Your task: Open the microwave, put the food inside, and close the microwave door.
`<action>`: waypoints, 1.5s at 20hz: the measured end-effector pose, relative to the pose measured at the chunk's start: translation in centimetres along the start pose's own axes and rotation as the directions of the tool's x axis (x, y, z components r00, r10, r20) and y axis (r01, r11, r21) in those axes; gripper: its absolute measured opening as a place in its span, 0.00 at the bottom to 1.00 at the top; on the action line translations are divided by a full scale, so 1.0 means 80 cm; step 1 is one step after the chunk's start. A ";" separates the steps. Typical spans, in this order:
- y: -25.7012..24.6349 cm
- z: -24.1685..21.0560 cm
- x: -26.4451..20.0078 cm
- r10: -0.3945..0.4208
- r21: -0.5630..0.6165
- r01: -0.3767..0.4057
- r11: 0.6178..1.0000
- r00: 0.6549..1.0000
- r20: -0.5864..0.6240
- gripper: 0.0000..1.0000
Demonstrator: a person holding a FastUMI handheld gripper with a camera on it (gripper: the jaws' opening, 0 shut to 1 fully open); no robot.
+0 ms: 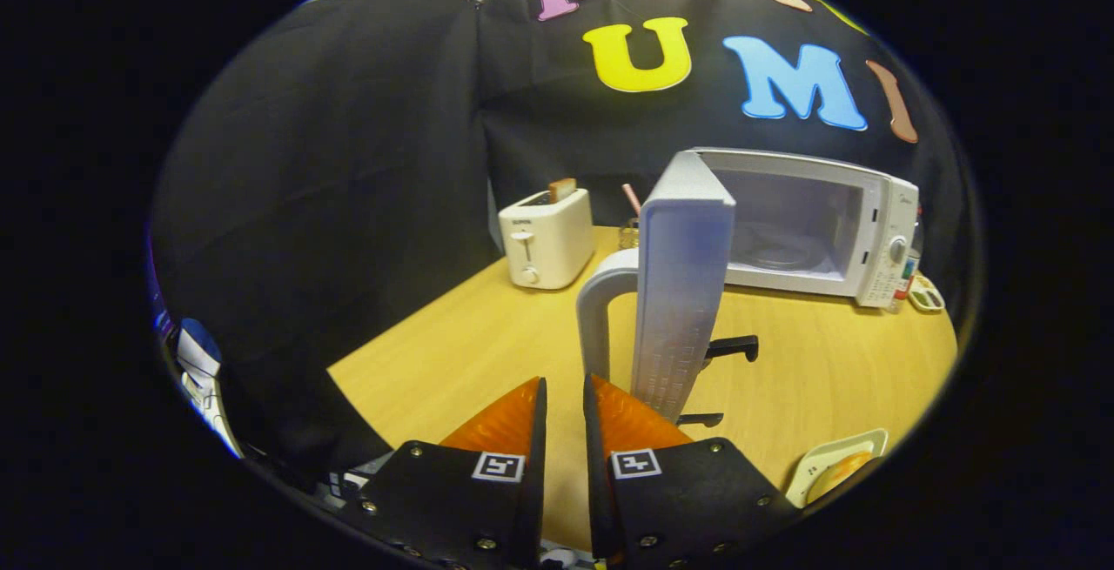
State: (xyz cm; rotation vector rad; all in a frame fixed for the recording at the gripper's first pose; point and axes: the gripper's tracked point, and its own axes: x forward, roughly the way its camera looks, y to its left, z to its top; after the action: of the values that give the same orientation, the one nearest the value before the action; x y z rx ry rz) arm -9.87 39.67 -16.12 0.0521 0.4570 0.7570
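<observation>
Microwave: your microwave (809,226) stands at the far side of the table (487,352), close to the booth wall, its cavity open and a glass turntable (779,255) visible inside.
Door: the door (683,283) is swung wide and presents its edge to you, standing just ahead of your fingers; its curved handle (596,309) sits on the side nearer the toaster.
Food: the food (840,472) lies on a plate (818,461) at the near table edge, off to the side of your right finger, well apart from the cavity.
Gripper: your gripper (566,396) has its fingers drawn nearly together, a narrow slit of table showing between them; they hold nothing and touch nothing. The door's lower corner is just beyond the right fingertip, whether touching I cannot tell.
Open room: bare tabletop runs between the toaster (546,239) and the door handle, and a broad bare stretch lies between the door and the plate, in front of the cavity.
Edges: the near-left table edge cuts diagonally against the black cloth, close to your left finger.
Obstructions: two dark clamp-like pieces (731,348) sit on the table by the door's foot.
Other items: a slice of bread (562,189) stands in the toaster; a small jar (628,232) sits between toaster and microwave.
</observation>
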 end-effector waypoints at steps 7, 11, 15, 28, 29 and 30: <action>-0.008 0.051 -0.084 0.142 -0.150 -0.122 0.981 0.981 0.131 0.93; -0.062 0.056 -0.119 0.083 -0.180 -0.053 0.982 0.983 0.165 0.96; -0.130 0.041 -0.142 -0.009 -0.162 0.032 0.986 0.989 0.146 0.96; -0.286 -0.085 -0.175 -0.249 -0.092 0.241 0.966 0.964 -0.090 0.96; -0.290 -0.097 -0.174 -0.254 -0.086 0.245 0.966 0.961 -0.113 0.96; -0.294 -0.107 -0.175 -0.260 -0.079 0.252 0.965 0.956 -0.137 0.96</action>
State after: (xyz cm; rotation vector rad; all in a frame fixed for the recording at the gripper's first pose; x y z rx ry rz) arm -7.01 12.07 -23.43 -0.1185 0.5678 0.5200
